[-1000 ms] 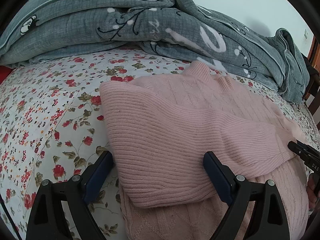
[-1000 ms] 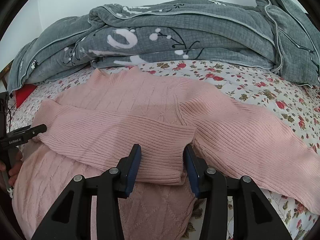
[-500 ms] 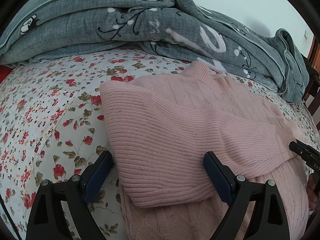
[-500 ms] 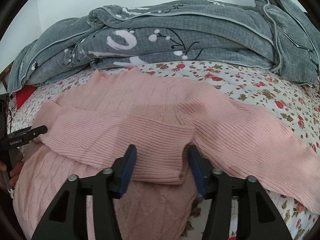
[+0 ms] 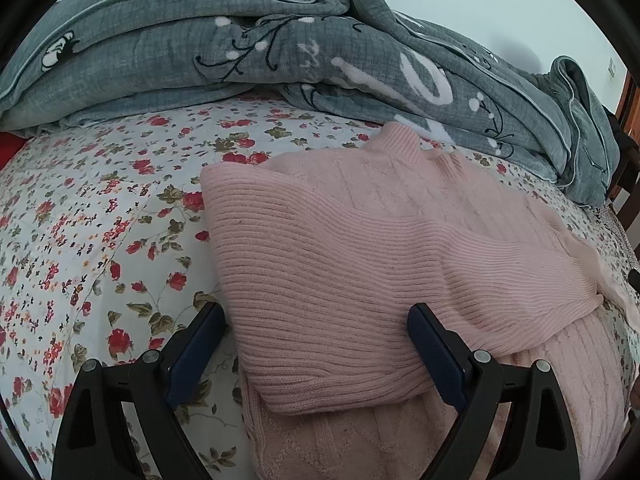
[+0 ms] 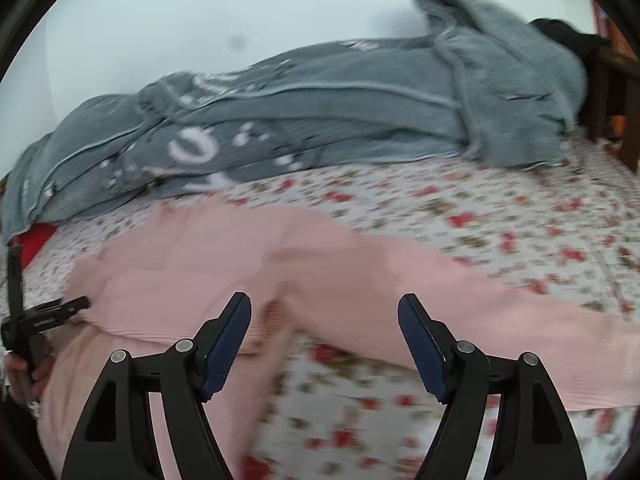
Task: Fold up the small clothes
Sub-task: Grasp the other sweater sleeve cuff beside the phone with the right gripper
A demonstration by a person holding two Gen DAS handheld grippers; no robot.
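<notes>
Fingers (image 6: 324, 336) of the right gripper opening, empty, above pink sweater (image 6: 192, 264); no readable writing.

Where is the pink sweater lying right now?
The pink sweater lies on the flowered bedsheet, in front of the heaped grey blanket; in the left wrist view it fills the centre and right.

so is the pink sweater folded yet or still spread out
Partly folded: one sleeve lies across the pink sweater, while the other sleeve still stretches out over the floral bedsheet.
</notes>
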